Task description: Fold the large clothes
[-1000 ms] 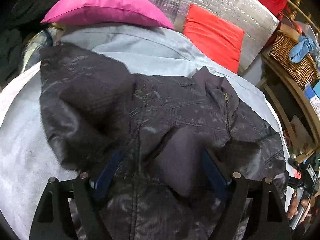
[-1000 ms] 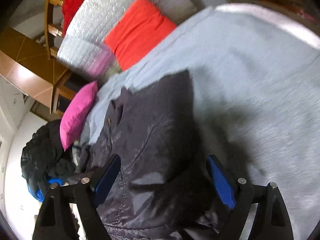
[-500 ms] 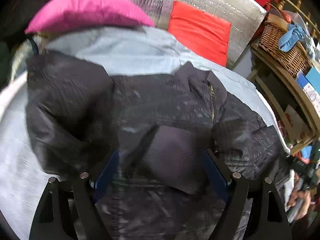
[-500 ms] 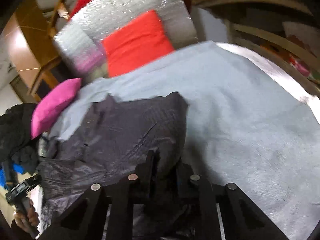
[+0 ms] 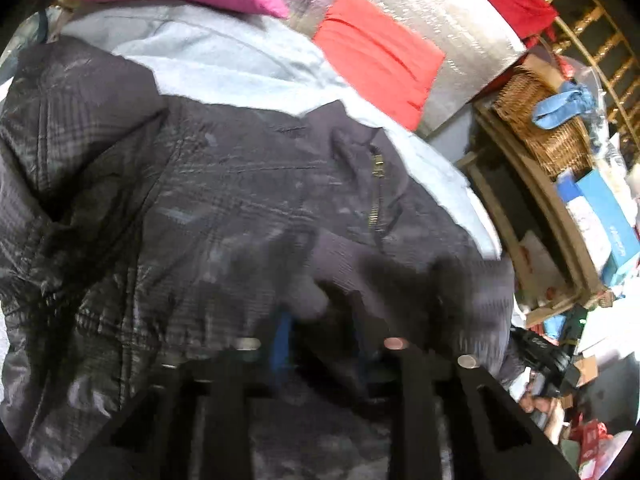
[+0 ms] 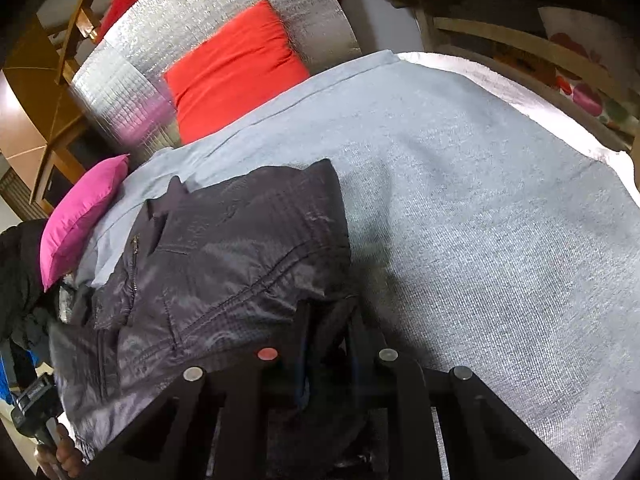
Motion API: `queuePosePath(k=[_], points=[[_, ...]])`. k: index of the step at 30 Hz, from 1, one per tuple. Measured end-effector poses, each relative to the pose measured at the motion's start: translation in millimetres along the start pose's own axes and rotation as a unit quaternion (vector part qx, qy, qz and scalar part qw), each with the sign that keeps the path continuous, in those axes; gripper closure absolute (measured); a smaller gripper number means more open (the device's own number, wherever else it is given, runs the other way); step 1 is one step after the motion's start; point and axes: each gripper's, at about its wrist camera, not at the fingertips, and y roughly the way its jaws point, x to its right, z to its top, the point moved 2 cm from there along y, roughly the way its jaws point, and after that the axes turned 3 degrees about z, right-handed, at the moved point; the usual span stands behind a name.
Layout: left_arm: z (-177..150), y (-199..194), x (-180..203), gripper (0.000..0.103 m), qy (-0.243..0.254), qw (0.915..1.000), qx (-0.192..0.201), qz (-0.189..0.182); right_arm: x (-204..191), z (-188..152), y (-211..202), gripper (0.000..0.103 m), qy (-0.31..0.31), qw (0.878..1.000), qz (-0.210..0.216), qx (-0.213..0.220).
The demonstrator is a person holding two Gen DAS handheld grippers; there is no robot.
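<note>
Closing on dark jacket (image 5: 224, 208) fabric, seemingly, the left gripper (image 5: 324, 344) sits lower centre; the right gripper (image 6: 326, 344) pinches its hem tight.

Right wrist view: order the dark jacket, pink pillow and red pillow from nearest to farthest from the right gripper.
1. Dark jacket, its edge in the right gripper.
2. Pink pillow, far left.
3. Red pillow, top, against the silver panel.
</note>
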Motion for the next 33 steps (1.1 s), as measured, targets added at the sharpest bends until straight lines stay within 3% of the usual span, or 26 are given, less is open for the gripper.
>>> queuePosePath(k=[4, 7, 11, 13, 15, 18, 21, 25, 28, 29, 30, 32, 33], points=[[2, -39, 22, 0.084, 0.044, 0.9979, 0.047, 0.006, -1, -1, -4, 0.085, 0.002, 1.0, 0.005, 0.003], [6, -68, 29, 0.084, 0.064, 0.9961, 0.06, 0.01, -1, -1, -4, 0.085, 0.005, 1.0, 0.007, 0.002], [5, -91, 16, 0.081, 0.038, 0.9972, 0.059, 0.027, -4, -3, -3, 0.085, 0.007, 1.0, 0.009, -0.001], [0, -99, 7, 0.066, 0.036, 0.9955, 0.073, 0.05, -4, -3, -3, 0.085, 0.007, 1.0, 0.009, 0.0], [-6, -100, -1, 0.027, 0.022, 0.9939, 0.079, 0.074, -3, -4, -3, 0.085, 0.012, 1.0, 0.011, -0.001], [-14, -97, -13, 0.021, -0.004, 0.9943, 0.071, 0.079, -3, -5, -6, 0.084, 0.017, 1.0, 0.012, -0.002], [-19, -72, -21, 0.016, -0.023, 0.9934, 0.024, 0.109, -2, -4, -7, 0.084, 0.029, 0.999, 0.017, -0.01], [-28, -44, -25, 0.016, -0.044, 0.9932, -0.017, 0.107, 8, -1, -12, 0.083, 0.069, 0.997, 0.042, -0.014], [-32, -35, -28, 0.017, -0.063, 0.9946, -0.009, 0.082, 10, 3, -22, 0.083, 0.078, 0.996, 0.047, 0.003], [-32, -35, -29, 0.027, -0.07, 0.9944, 0.0, 0.079, 9, 6, -27, 0.083, 0.077, 0.996, 0.049, 0.013], [-32, -36, -30, 0.049, -0.074, 0.9938, 0.009, 0.082, 7, 8, -33, 0.083, 0.074, 0.996, 0.051, 0.025], [-31, -40, -28, 0.077, -0.068, 0.9923, 0.026, 0.1, 4, 12, -45, 0.083, 0.068, 0.994, 0.071, 0.046], [-30, -45, -27, 0.078, -0.063, 0.9924, 0.039, 0.098, 1, 14, -50, 0.083, 0.066, 0.992, 0.087, 0.057]])
